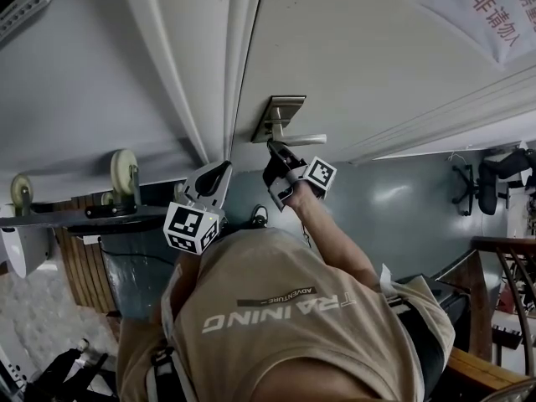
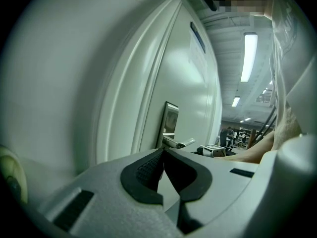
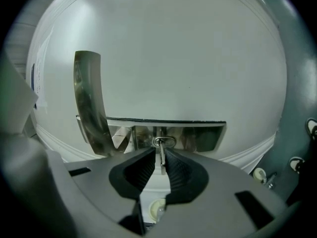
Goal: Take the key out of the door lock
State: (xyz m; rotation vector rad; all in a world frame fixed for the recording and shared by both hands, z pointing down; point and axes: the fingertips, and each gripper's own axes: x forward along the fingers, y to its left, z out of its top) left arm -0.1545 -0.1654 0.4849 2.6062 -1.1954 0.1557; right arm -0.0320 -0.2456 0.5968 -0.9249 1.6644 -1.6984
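A thin metal key sticks out of the lock cylinder in the steel lock plate on the white door. My right gripper is up against the plate with the key between its two dark pads. A sliver of gap still shows beside the key, so it counts as open. The lever handle stands just left of it. In the head view the right gripper sits under the handle and hides the key. My left gripper hangs back by the door frame, shut and empty, its tips meeting.
The door frame moulding runs left of the lock plate. A paper sign hangs on the door. A wheeled cart stands at the left, an office chair at the right. The person's tan shirt fills the lower middle.
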